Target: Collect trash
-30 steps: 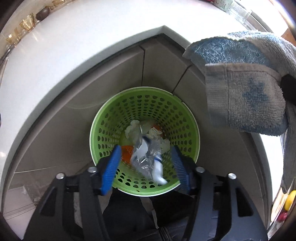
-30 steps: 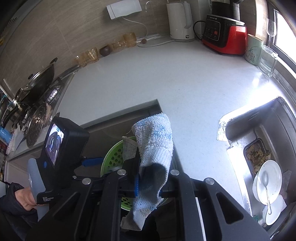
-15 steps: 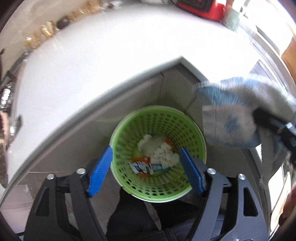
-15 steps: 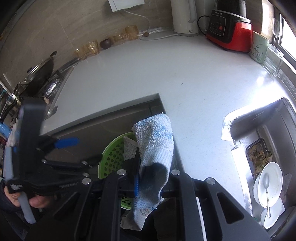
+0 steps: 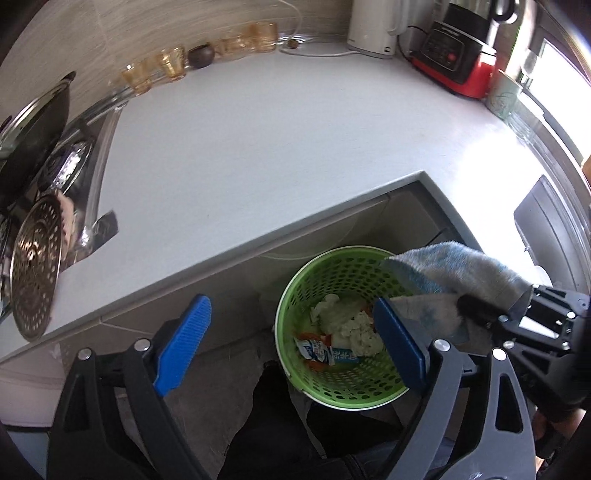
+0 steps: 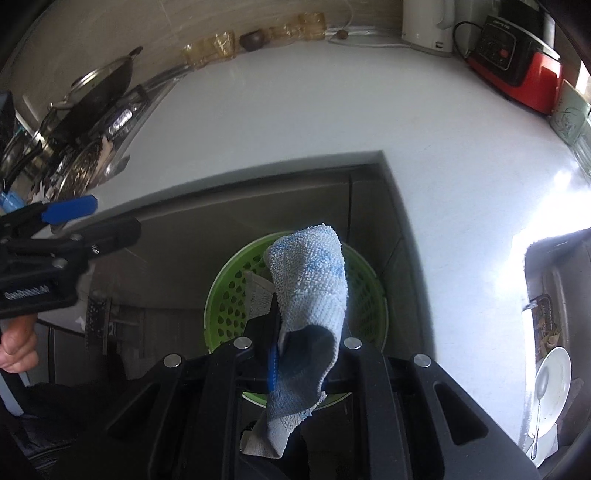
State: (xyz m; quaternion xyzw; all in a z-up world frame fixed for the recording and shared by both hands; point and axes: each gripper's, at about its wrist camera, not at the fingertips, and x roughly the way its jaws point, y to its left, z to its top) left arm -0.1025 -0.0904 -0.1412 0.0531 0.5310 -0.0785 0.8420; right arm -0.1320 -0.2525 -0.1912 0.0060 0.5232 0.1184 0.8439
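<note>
A green perforated trash basket [image 5: 332, 277] stands on the floor in the counter's inner corner; it also shows in the right wrist view [image 6: 229, 280]. Inside lie crumpled white paper [image 5: 354, 328] and a blue-and-white wrapper [image 5: 325, 352]. My left gripper [image 5: 291, 347] is open and empty, above and left of the basket. My right gripper [image 6: 277, 354] is shut on a blue-grey cloth [image 6: 310, 280], held over the basket; the cloth also shows in the left wrist view [image 5: 454, 269].
A white L-shaped counter [image 5: 258, 147] wraps the corner. On it stand glass cups [image 5: 166, 66], a white kettle [image 5: 373, 29] and a red-black cooker [image 5: 458, 55]. Pans and a stove [image 5: 37, 147] lie left. A sink with a plate [image 6: 552, 384] lies right.
A wrapper dropped from my left gripper into the basket. My left gripper then lifted and swung left, its jaws wider apart. My right gripper moved the cloth over the basket.
</note>
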